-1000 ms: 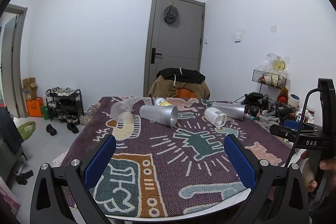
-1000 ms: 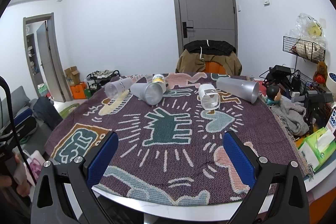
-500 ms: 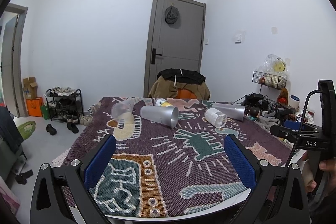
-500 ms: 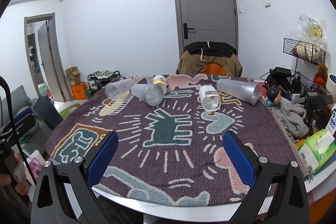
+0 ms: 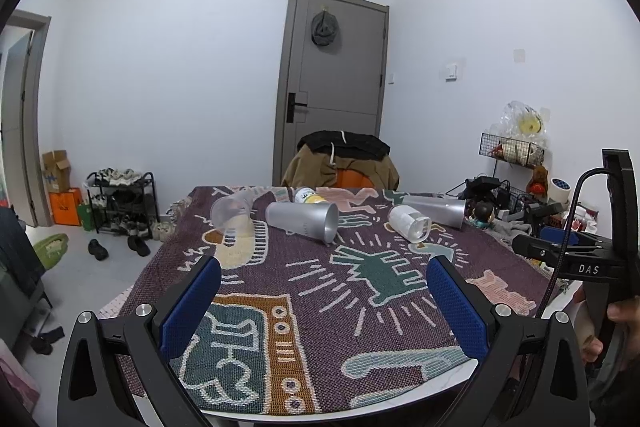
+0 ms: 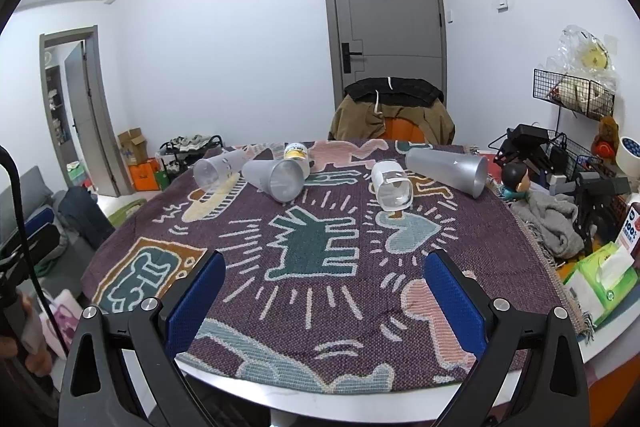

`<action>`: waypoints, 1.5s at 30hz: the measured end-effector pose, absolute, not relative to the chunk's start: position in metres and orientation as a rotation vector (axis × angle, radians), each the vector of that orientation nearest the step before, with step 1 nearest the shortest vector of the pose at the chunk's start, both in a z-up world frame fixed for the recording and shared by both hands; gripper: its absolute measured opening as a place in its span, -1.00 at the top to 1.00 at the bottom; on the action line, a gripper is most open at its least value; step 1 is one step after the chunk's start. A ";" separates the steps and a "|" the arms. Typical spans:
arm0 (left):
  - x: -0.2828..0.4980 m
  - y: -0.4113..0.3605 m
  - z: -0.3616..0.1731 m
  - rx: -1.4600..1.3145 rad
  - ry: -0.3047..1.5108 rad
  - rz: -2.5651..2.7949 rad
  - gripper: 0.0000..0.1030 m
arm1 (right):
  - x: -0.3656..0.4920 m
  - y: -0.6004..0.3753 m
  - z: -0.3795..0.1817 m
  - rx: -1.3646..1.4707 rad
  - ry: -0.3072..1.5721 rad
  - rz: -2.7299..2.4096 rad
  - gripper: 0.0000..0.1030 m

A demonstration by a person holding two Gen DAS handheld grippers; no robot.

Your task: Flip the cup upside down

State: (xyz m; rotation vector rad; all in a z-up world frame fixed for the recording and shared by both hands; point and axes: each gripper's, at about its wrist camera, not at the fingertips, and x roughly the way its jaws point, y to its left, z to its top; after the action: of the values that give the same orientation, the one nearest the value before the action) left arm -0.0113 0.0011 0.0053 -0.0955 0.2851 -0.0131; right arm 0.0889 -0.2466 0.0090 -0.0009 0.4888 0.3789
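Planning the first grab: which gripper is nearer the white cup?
Right, slightly. The right gripper faces the white cup almost head-on; from the left gripper it lies off right.

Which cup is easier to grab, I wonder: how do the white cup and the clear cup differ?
The white cup is opaque; the clear cup is see-through. The white cup lies right of centre on the cloth, the clear cup at the far left. The white cup looks squatter, the clear cup more tapered. Both lie on their sides, mouths toward the cameras.
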 end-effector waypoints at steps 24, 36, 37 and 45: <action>-0.010 0.005 0.005 -0.097 0.289 -0.008 -0.99 | 0.092 -0.248 0.009 0.007 0.500 0.378 -0.95; 0.010 0.014 0.012 -0.088 0.294 -0.002 -0.99 | 0.116 -0.255 0.019 0.039 0.526 0.374 -0.95; 0.012 0.014 0.013 -0.087 0.294 -0.002 -0.99 | 0.119 -0.256 0.021 0.042 0.528 0.373 -0.95; 0.039 0.016 0.024 -0.091 0.307 -0.022 -0.99 | 0.152 -0.253 0.034 0.033 0.564 0.371 -0.95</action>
State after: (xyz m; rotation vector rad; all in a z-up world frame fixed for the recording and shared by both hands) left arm 0.0394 0.0155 0.0237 -0.0905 0.3068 -0.0221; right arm 0.1520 -0.2528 0.0342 0.0331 0.5644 0.3705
